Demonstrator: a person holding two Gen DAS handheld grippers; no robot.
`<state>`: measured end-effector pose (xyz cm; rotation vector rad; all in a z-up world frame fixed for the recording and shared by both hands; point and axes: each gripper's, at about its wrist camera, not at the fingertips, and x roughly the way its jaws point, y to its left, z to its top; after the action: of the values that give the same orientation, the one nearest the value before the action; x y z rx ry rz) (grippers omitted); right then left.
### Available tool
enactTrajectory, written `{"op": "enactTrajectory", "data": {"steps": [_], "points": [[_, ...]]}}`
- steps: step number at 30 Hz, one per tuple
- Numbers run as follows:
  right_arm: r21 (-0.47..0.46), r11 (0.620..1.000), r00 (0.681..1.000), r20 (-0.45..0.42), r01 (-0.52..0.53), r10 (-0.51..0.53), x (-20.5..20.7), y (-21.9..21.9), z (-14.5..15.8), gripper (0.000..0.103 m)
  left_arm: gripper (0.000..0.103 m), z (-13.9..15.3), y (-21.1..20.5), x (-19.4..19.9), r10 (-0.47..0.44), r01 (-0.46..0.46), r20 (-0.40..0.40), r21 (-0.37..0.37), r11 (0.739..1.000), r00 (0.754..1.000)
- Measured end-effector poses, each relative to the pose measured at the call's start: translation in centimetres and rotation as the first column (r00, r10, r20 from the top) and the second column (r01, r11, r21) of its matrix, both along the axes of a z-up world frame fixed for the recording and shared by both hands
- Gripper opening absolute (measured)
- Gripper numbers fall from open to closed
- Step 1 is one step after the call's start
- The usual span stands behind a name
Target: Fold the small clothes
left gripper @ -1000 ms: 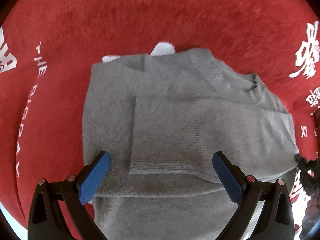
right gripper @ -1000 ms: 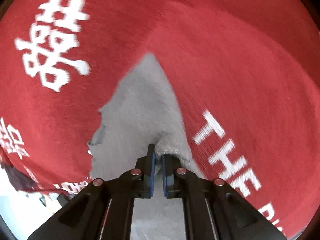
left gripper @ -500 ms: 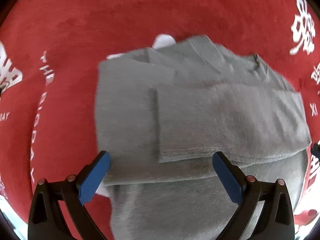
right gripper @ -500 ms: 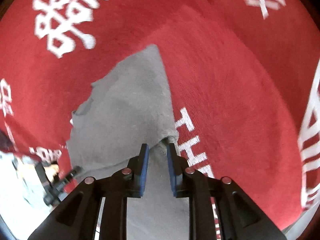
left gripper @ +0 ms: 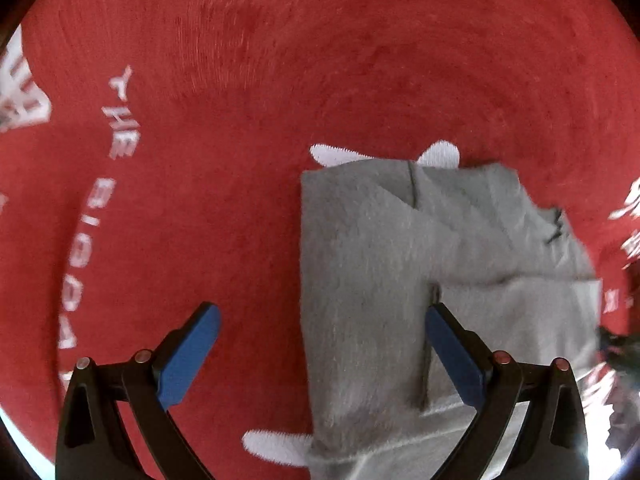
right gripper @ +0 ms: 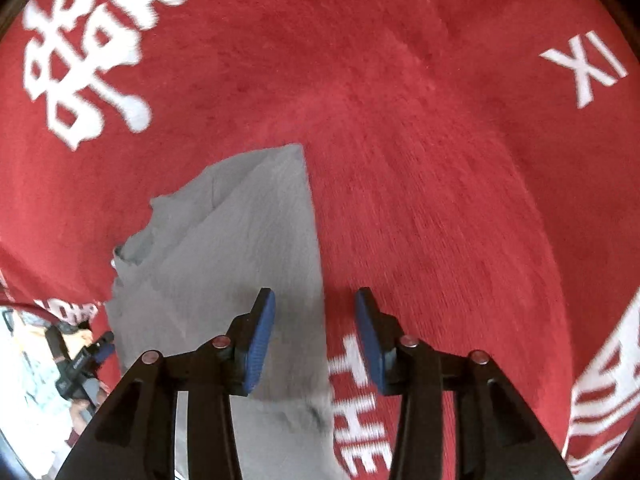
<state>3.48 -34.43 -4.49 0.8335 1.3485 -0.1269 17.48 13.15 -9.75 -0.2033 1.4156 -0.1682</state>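
A small grey knit sweater (left gripper: 376, 264) lies folded on a red cloth (left gripper: 280, 60); a sleeve panel is folded across its body. My left gripper (left gripper: 320, 332) is open and empty, hovering over the sweater's left edge, with its right finger over the grey fabric and its left finger over red cloth. In the right wrist view the sweater (right gripper: 248, 248) lies flat. My right gripper (right gripper: 316, 320) is open and empty, straddling the sweater's right edge.
The red cloth (right gripper: 420, 140) carries white printed letters (left gripper: 120, 128) and characters (right gripper: 88, 60). The cloth's edge and a cluttered floor area (right gripper: 48, 360) show at the lower left of the right wrist view.
My right gripper has opened and let go of the sweater's edge, which now lies flat. My left gripper has shifted left, so the sweater sits further right in its view.
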Motion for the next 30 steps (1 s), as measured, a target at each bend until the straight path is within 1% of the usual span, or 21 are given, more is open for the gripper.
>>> {"op": "enactTrajectory", "data": {"steps": [2,3,4,7,8,11,13,14,15,16,17,18,19,20,23,24,25,26,27,28,30], "points": [[0.029,0.999,0.999,0.028,0.019,-0.019,0.6,-0.7,-0.3,0.045,0.102,-0.5,0.3,0.4,0.003,-0.004,-0.021,-0.058,0.998,1.0],[0.053,0.998,0.999,0.035,0.026,-0.027,0.7,-0.9,-0.5,0.045,0.103,-0.9,0.3,0.7,-0.001,-0.002,-0.036,-0.107,0.994,0.999],[0.097,0.995,0.998,0.041,0.034,-0.038,0.9,-1.2,-0.8,0.045,0.103,-1.0,0.2,0.9,-0.005,0.001,-0.034,-0.117,0.993,0.999],[0.162,0.987,0.998,0.054,0.013,-0.022,1.1,-1.1,-0.9,0.045,0.103,-1.1,-0.2,1.6,-0.044,0.038,-0.037,-0.148,0.988,0.998],[0.175,0.985,0.998,0.057,0.003,-0.013,1.1,-0.9,-0.9,0.045,0.103,-0.5,-0.8,1.7,-0.055,0.048,-0.043,-0.155,0.987,0.998],[0.198,0.98,0.998,0.056,-0.029,0.019,1.1,-0.2,-1.1,0.045,0.102,-0.3,-0.8,2.0,-0.072,0.061,-0.056,-0.166,0.984,0.996],[0.218,0.976,0.999,0.053,0.0,-0.012,0.8,-0.4,-1.5,0.045,0.1,-0.2,-0.3,2.3,-0.047,0.038,-0.051,-0.168,0.985,0.998],[0.219,0.976,0.999,0.043,0.017,-0.028,0.8,-0.4,-1.6,0.036,0.087,-0.1,-0.2,2.5,-0.032,0.025,-0.041,-0.164,0.986,0.999],[0.193,0.981,0.999,0.019,0.025,-0.029,0.8,-0.4,-1.6,0.027,0.064,-0.1,0.3,2.3,-0.024,0.02,-0.027,-0.144,0.989,0.999],[0.162,0.987,1.0,-0.002,0.012,-0.012,0.9,-0.2,-1.4,0.017,0.053,-0.2,0.6,2.3,-0.025,0.022,-0.024,-0.128,0.992,0.999],[0.136,0.99,1.0,-0.003,-0.022,0.023,1.2,0.2,-1.0,0.011,0.036,-0.3,0.3,2.3,-0.03,0.027,-0.025,-0.109,0.994,0.999],[0.104,0.993,0.998,0.0,-0.055,0.055,1.4,0.5,-0.4,0.009,0.034,-0.2,0.3,2.3,-0.032,0.03,-0.016,-0.1,0.994,0.999],[0.068,0.994,0.996,0.003,-0.089,0.089,1.7,1.0,0.2,0.009,0.029,0.1,0.2,2.2,-0.037,0.037,0.0,-0.09,0.995,0.999],[0.044,0.993,0.994,0.006,-0.107,0.107,2.0,1.4,0.7,0.009,0.018,0.5,0.1,2.0,-0.048,0.049,0.016,-0.078,0.996,0.999],[-0.031,0.987,0.987,-0.005,-0.161,0.161,2.4,2.0,1.3,0.008,0.017,0.9,0.1,1.5,-0.054,0.055,0.056,-0.015,0.998,0.997],[-0.046,0.984,0.985,-0.026,-0.174,0.173,2.3,1.9,0.8,0.008,0.017,0.6,0.6,1.5,-0.042,0.04,0.054,0.032,0.999,0.998],[-0.061,0.981,0.982,-0.06,-0.182,0.178,2.4,2.0,0.0,0.008,0.017,0.2,1.4,1.5,-0.023,0.02,0.043,0.061,0.998,0.999],[-0.061,0.983,0.983,-0.064,-0.174,0.17,2.4,2.1,-0.5,0.008,0.017,-0.2,2.2,1.5,0.008,-0.01,0.032,0.059,0.998,0.999],[-0.06,0.986,0.987,-0.052,-0.153,0.15,2.3,2.0,-0.6,0.008,0.017,-0.3,3.2,1.4,0.048,-0.049,0.03,0.03,0.998,0.998],[-0.06,0.989,0.99,-0.049,-0.138,0.135,2.2,2.1,-0.6,0.009,0.017,-0.1,3.6,1.3,0.062,-0.063,0.032,0.035,0.997,0.998],[-0.076,0.989,0.991,-0.039,-0.129,0.127,1.8,2.2,-0.3,0.009,0.018,0.1,3.9,1.0,0.052,-0.054,0.025,0.082,0.995,0.998]]}}
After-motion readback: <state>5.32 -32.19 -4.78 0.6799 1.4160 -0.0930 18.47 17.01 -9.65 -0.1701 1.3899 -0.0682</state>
